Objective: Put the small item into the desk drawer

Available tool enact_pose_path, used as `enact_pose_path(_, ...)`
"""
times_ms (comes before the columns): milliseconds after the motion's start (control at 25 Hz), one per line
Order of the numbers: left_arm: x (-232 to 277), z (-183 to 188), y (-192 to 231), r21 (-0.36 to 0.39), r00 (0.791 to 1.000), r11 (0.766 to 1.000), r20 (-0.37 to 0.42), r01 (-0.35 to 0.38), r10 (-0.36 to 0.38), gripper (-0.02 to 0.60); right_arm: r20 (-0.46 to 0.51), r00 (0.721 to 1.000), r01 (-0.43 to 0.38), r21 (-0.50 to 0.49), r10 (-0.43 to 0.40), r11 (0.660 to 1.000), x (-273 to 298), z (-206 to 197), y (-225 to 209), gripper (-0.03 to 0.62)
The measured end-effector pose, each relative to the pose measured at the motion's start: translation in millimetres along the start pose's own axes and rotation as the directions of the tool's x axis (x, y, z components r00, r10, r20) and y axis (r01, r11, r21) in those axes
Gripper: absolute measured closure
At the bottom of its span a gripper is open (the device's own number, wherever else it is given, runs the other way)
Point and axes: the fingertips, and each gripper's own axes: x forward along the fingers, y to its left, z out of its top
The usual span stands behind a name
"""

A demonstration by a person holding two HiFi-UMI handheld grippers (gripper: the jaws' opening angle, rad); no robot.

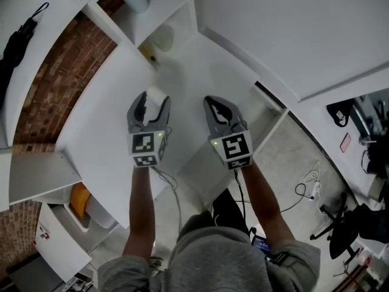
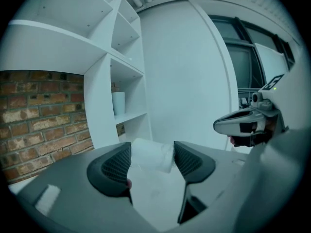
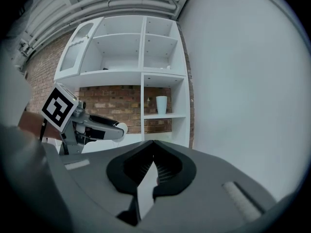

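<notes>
**Entry: small item, in transit to the desk drawer**

**Risks**
- Loss of hold. The left gripper (image 1: 153, 102) has the small white item (image 2: 151, 154) only at the forward ends of its pads (image 2: 116, 166), and much of the item stands out past the tips. A jolt or a quick tilt could probably pivot it out.
- Fall and stray. Both grippers hang clear above the white desk (image 1: 109, 114). The item looks rounded, so if dropped it may roll off the edge toward the floor.
- Crush. The item looks soft and pale, perhaps paper-like, so a tighter squeeze might deform it.
- Access. No view shows the desk drawer with certainty, nor whether it is open. If it is closed, the item could be carried to a place that cannot yet take it.
- Collision. The right gripper (image 1: 220, 108) rides just beside the left one, so a sideways swing could knock the item.

**Fingers**
- Left: jaws stand wide and are clamped on the small white item, with a pad against each flank.
- Right: jaws are closed tip to tip, with nothing between them.

**Location of item**
- It sits between the left pads at their tips, off the desk surface, left of the right gripper and apart from it.
</notes>
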Motion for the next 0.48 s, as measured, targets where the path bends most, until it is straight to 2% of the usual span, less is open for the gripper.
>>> enact_pose_path(480,-53,-2,-69,-0.007,0.994,0.994,0.023,0.106,-0.106,0.293,0.015,0.998,0.064,0.035,-0.064,0.997,-67,0,12,0.591)
